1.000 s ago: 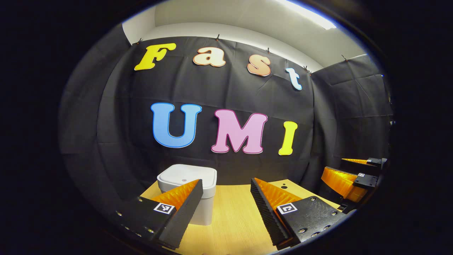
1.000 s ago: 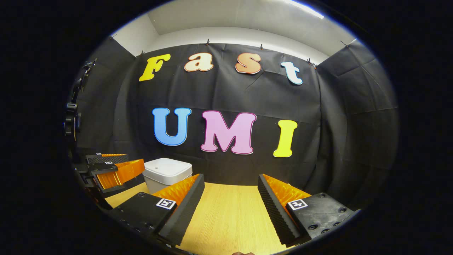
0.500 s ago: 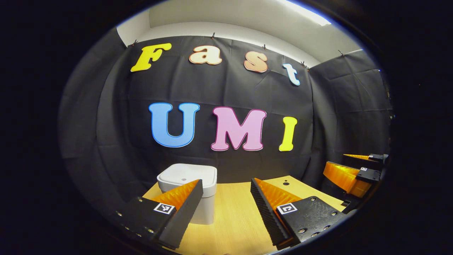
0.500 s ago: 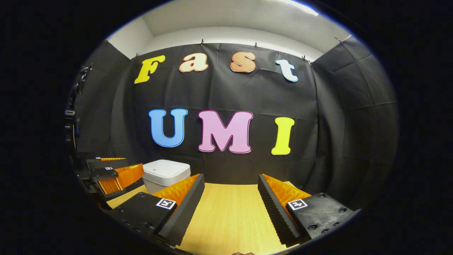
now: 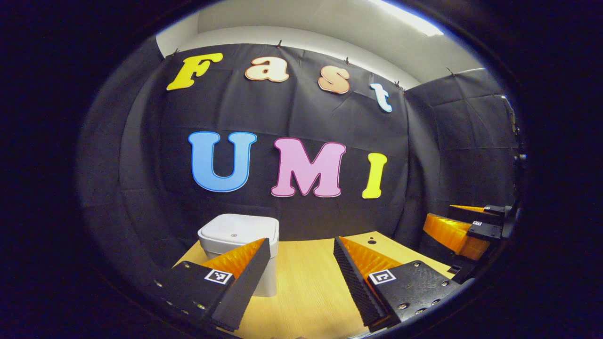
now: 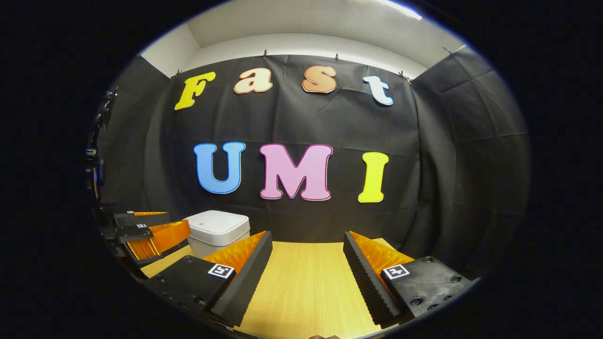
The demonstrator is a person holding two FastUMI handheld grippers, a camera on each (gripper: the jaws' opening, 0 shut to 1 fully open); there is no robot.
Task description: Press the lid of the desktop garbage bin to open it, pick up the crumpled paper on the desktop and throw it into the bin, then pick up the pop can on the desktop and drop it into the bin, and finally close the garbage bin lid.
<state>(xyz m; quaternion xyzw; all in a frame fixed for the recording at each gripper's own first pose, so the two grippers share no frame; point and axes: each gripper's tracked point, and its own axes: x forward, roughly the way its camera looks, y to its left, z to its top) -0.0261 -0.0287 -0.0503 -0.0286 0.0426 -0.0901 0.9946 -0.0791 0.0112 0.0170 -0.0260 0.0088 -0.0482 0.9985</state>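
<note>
Cloth wall (image 5: 301, 117) at the back and both sides, black, one booth. White ceiling strip above it with one light bar (image 5: 405, 19).

One counter (image 6: 306, 287), light wood grain, running from the near edge to the wall. One small dark hole (image 5: 371, 241) in it, far right corner in the left gripper view.

One bin (image 5: 238, 240), white, squarish with rounded corners, lid down and flat, a small round button in the lid centre. It stands on the counter at the far left, near the wall. In the left gripper view it sits just behind the left finger, partly hidden by it. In the right gripper view the bin (image 6: 217, 230) is at far left, beyond the other gripper.

Two grippers. Left gripper (image 5: 301, 249): jaws wide apart, nothing between them, bare counter in the gap, held low over the counter. Right gripper (image 6: 307, 242): jaws also wide apart, nothing held, bare counter between. Each shows in the other's view at the edge: right gripper at far right (image 5: 464, 228), left gripper at far left (image 6: 148, 230), just in front of the bin, whether touching I cannot tell.

Two fingers per gripper, one square marker tag on each.
</note>
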